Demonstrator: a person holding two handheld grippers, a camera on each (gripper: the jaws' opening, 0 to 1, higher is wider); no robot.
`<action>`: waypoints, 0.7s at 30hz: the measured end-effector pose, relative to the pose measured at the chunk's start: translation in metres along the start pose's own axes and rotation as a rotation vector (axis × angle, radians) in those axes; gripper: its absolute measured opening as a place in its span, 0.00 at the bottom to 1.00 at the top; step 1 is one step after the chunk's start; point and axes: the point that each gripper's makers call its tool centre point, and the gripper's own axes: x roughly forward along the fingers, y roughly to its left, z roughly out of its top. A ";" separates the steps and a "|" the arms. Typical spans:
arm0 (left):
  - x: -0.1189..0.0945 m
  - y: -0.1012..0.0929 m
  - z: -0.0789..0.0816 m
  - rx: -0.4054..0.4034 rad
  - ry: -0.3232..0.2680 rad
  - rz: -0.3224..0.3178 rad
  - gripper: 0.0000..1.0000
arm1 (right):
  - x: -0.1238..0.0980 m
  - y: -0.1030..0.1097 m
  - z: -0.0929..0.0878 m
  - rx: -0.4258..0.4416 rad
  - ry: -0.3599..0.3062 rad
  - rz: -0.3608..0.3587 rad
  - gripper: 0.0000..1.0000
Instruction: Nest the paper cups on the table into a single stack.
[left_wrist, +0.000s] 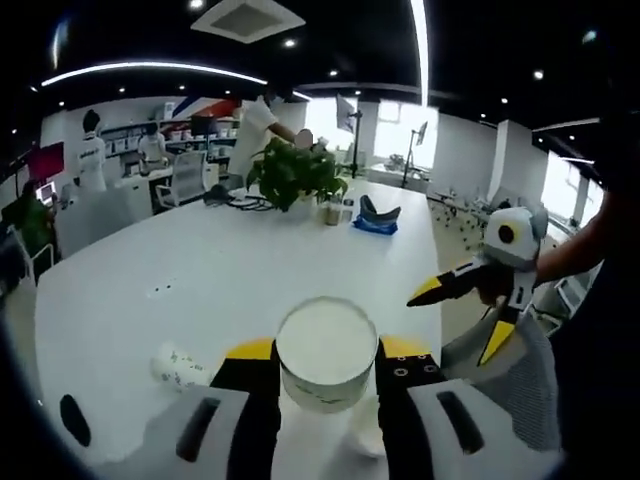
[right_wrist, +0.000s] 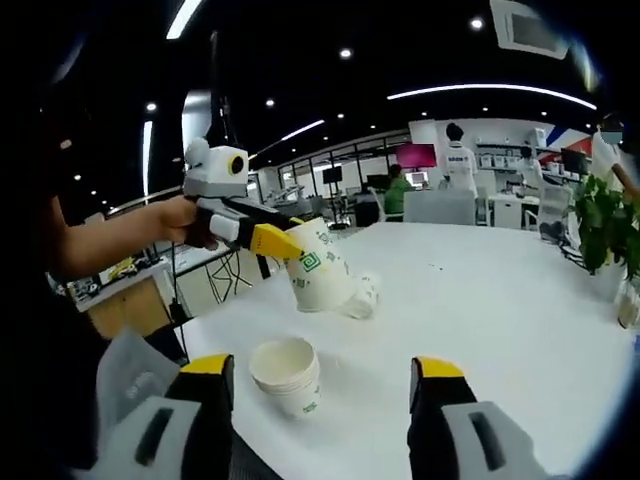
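The left gripper (left_wrist: 327, 375) is clamping a paper cup (left_wrist: 326, 352) between its fingers, and in the left gripper view we are looking straight down into its open mouth; in the right gripper view the same held cup (right_wrist: 320, 272) is hanging in the air above the surface, tilted, long axis slanting with the rim up toward the left gripper (right_wrist: 262, 238) and the base down toward the far right. The right gripper (right_wrist: 325, 385) is standing wide open, gripping nothing, its fingers spread either side of a short stack of cups (right_wrist: 287, 373) sitting upright on the white surface (right_wrist: 480, 300), mouth up. Another cup (left_wrist: 177, 364) is lying on its side near the left fingers, long axis along the surface. So I'd judge the job is partly done: a small stack is started, one cup is in transit, and the tipped cup is waiting. Plants (left_wrist: 295, 172) are sitting at the far end.
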 end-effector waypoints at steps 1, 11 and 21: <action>-0.001 -0.002 0.000 0.006 0.003 -0.004 0.35 | 0.001 0.001 0.001 0.003 -0.003 0.008 0.67; -0.011 -0.029 -0.008 0.060 -0.007 -0.094 0.35 | 0.010 0.014 0.006 0.043 -0.007 0.096 0.61; -0.016 -0.052 -0.012 0.073 -0.032 -0.177 0.35 | 0.014 0.041 -0.003 0.129 0.025 0.235 0.51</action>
